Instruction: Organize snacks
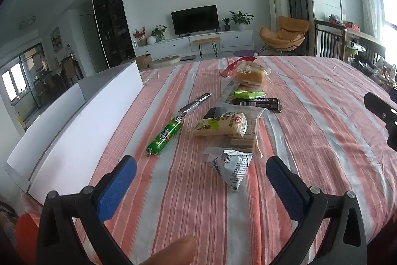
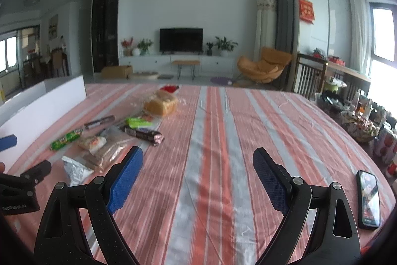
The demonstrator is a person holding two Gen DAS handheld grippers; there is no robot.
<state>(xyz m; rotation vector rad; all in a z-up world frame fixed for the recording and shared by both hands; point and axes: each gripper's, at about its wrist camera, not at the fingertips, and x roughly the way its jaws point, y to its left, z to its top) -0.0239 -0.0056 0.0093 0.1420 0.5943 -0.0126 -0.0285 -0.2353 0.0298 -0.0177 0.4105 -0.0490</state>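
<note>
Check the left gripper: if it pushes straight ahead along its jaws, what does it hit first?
Most likely the grey-and-white snack packet, which lies just ahead of the open left gripper, roughly between the jaws. Behind it sits the clear-wrapped wafer pack. Height above the tablecloth is unclear, so it might pass over.

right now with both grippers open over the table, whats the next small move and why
Probably ease the left gripper forward and down onto the white-and-black snack packet. Its jaws are open, empty, and that packet lies nearest, between the fingers. The white box sits just to its left.
</note>
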